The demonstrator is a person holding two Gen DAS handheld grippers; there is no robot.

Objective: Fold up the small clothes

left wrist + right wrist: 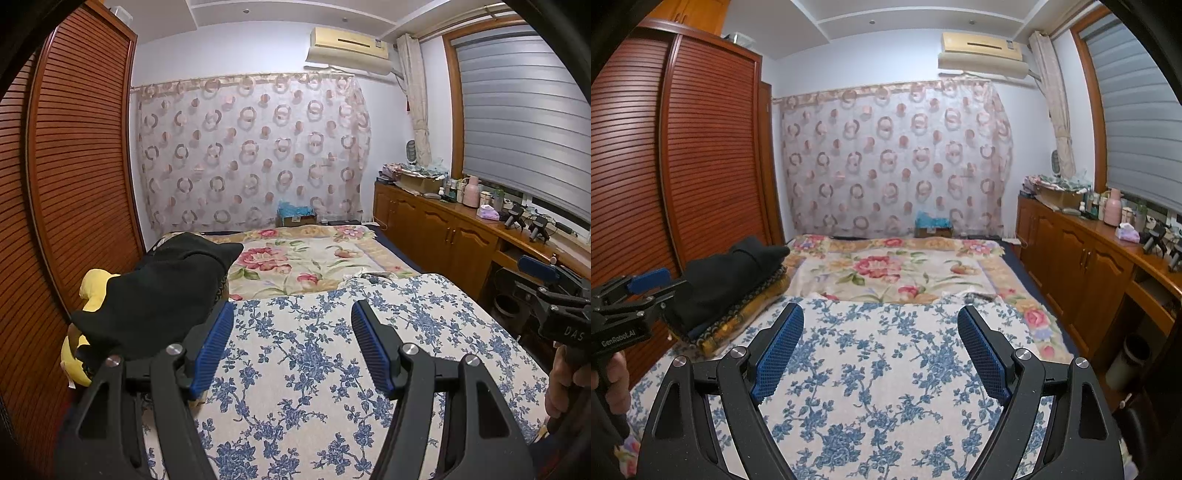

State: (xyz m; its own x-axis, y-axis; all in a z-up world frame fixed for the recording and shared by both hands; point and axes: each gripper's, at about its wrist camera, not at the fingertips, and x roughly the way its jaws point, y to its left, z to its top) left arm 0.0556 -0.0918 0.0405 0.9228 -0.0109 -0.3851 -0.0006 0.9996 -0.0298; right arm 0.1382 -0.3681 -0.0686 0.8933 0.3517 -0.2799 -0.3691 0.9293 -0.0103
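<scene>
Both grippers are held level above the blue-flowered cloth [886, 369] that covers the near end of the bed; neither touches anything. Left gripper [291, 347] fingers spread wide, nothing between them. Right gripper [881, 354] also spread wide and empty. The clothes to fold look like the black garment [159, 295], which sits on a pile at the bed's left edge, just beside the louvred wardrobe [74, 166]. In the right wrist view it rests on a patterned folded stack [738, 314]; a yellow item [94, 286] pokes out beneath it in the left view. Whether the black piece is folded or only bunched is hard to tell: it looks rolled and lumpy. The blue-flowered cloth is bare of garments. This fits either a pause before a piece is brought onto the cloth or a rest after folded pieces were stacked aside, so I name no step. Any next grasp calls for a pinch at a cloth edge, not the bulk.
</scene>
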